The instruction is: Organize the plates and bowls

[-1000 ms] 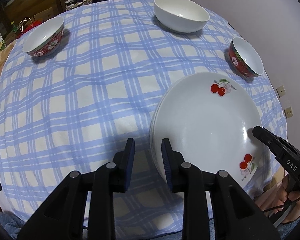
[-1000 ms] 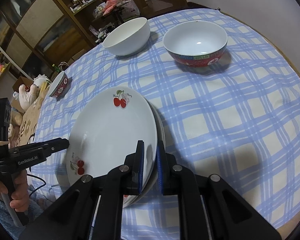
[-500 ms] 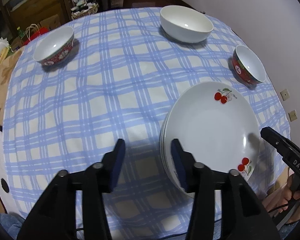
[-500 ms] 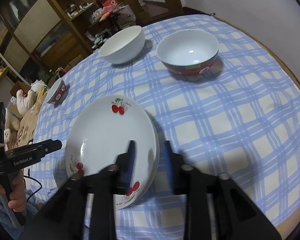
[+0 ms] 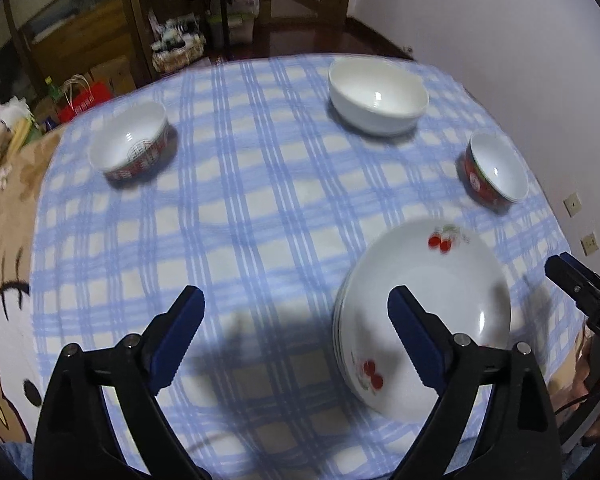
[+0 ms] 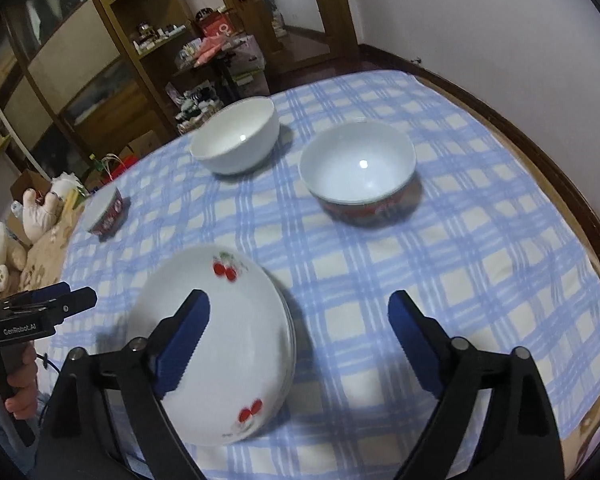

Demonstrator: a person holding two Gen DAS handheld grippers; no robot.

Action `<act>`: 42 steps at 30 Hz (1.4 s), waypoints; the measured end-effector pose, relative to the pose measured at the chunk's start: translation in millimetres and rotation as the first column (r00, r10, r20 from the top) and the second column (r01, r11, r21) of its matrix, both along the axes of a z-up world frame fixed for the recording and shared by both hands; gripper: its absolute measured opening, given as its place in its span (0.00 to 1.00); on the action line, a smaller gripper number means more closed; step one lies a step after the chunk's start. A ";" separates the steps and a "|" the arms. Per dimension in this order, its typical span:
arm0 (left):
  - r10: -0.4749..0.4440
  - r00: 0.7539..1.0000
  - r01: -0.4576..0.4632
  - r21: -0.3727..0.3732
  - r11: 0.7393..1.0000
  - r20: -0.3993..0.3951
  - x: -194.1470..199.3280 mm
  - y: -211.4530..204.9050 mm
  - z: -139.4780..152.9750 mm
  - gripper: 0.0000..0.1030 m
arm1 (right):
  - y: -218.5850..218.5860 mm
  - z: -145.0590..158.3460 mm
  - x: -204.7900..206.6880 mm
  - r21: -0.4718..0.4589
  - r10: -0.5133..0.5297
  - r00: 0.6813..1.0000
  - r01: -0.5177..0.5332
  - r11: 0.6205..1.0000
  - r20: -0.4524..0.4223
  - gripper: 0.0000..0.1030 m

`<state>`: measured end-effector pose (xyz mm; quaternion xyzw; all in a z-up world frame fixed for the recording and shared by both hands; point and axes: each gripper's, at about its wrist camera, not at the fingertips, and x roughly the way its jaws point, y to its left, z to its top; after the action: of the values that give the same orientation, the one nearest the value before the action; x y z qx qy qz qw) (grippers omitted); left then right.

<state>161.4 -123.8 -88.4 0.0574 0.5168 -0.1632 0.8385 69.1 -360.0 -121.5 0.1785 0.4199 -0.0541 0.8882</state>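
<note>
Plate stack [image 5: 428, 312] count perhaps three, edges blurred.

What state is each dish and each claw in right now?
Stack of white cherry-printed plates: flat on the checked cloth, released.
Plain white bowl: upright, empty.
Larger red-patterned bowl: upright, empty.
Smaller red-patterned bowl: upright.
Left claw: open, just opened.
Right claw: open, just opened.

Left gripper [image 5: 296, 320]: black angular plastic frame, blue ribbed pads [image 5: 178, 336] inside ea. finger, silver screws at the linkage pivots. Right gripper [image 6: 298, 324]: same build, black w/ blue serrated pads [image 6: 184, 340]. White "GenRobot.AI" lettering on left gripper's side, thin black cable below its handle.
</note>
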 end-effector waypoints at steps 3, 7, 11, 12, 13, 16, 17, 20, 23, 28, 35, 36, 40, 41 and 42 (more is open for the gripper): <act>0.009 1.000 -0.009 0.011 1.000 0.025 10.1 -2.6 10.8 0.90 | -4.4 14.3 12.6 -0.027 0.010 0.999 -0.009 1.000 0.033 1.00; 0.030 0.998 -0.030 0.003 1.000 0.047 27.4 -5.5 22.3 0.90 | -11.8 29.4 32.5 -0.045 0.021 0.998 -0.018 0.999 0.060 1.00; 0.028 0.997 -0.028 -0.008 1.000 0.075 47.7 -13.7 32.6 0.90 | -21.7 43.9 59.8 -0.071 0.036 0.997 -0.031 0.997 0.074 1.00; 0.020 0.996 -0.020 0.001 1.000 0.085 53.0 -17.3 34.8 0.90 | -23.7 47.4 66.1 -0.079 0.040 0.996 -0.034 0.996 0.075 1.00; 0.017 0.995 -0.018 0.010 1.000 0.098 58.5 -20.6 37.0 0.90 | -25.9 52.1 74.0 -0.090 0.047 0.996 -0.040 0.995 0.079 1.00; 0.019 0.993 -0.020 0.011 1.000 0.114 75.6 -28.4 42.7 0.90 | -31.8 63.7 95.0 -0.128 0.064 0.994 -0.052 0.990 0.092 1.00; 0.018 0.994 -0.018 0.005 1.000 0.112 83.7 -31.4 44.2 0.90 | -33.9 67.3 102.9 -0.143 0.065 0.994 -0.051 0.988 0.093 1.00; 0.015 0.995 -0.014 -0.002 1.000 0.103 106.2 -39.9 45.1 0.90 | -40.1 75.5 128.3 -0.166 0.089 0.992 -0.073 0.983 0.092 1.00; 0.007 0.996 -0.007 0.001 1.000 0.087 127.1 -49.7 42.3 0.90 | -46.6 79.2 151.1 -0.153 0.127 0.988 -0.114 0.982 0.084 1.00; -0.025 0.997 0.023 0.033 0.999 0.076 157.6 -71.2 32.3 0.90 | -51.1 79.5 188.6 -0.171 0.171 0.984 -0.161 0.972 0.046 1.00; -0.023 0.998 0.020 0.052 0.998 0.054 191.6 -89.1 10.2 0.90 | -51.5 65.5 234.3 -0.174 0.228 0.973 -0.228 0.958 -0.024 1.00; -0.019 0.999 0.017 0.051 0.999 0.048 194.3 -89.6 5.6 0.90 | -50.2 63.0 238.6 -0.183 0.229 0.973 -0.231 0.956 -0.035 1.00; -0.009 1.000 0.007 0.065 0.998 0.030 206.8 -95.2 -13.8 0.90 | -47.8 51.1 253.4 -0.187 0.225 0.973 -0.230 0.955 -0.049 1.00; -0.008 1.000 0.006 0.067 0.998 0.027 209.2 -96.3 -16.3 0.90 | -47.8 47.7 256.6 -0.182 0.225 0.973 -0.230 0.956 -0.050 1.00; -0.009 1.000 0.007 0.069 0.998 0.021 212.4 -97.9 -20.6 0.90 | -46.7 43.7 260.1 -0.180 0.223 0.973 -0.229 0.957 -0.052 1.00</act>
<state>373.8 -221.7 -109.0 0.0900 0.5130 -0.1480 0.8407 329.2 -406.7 -77.8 0.0453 0.4445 0.0061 0.8946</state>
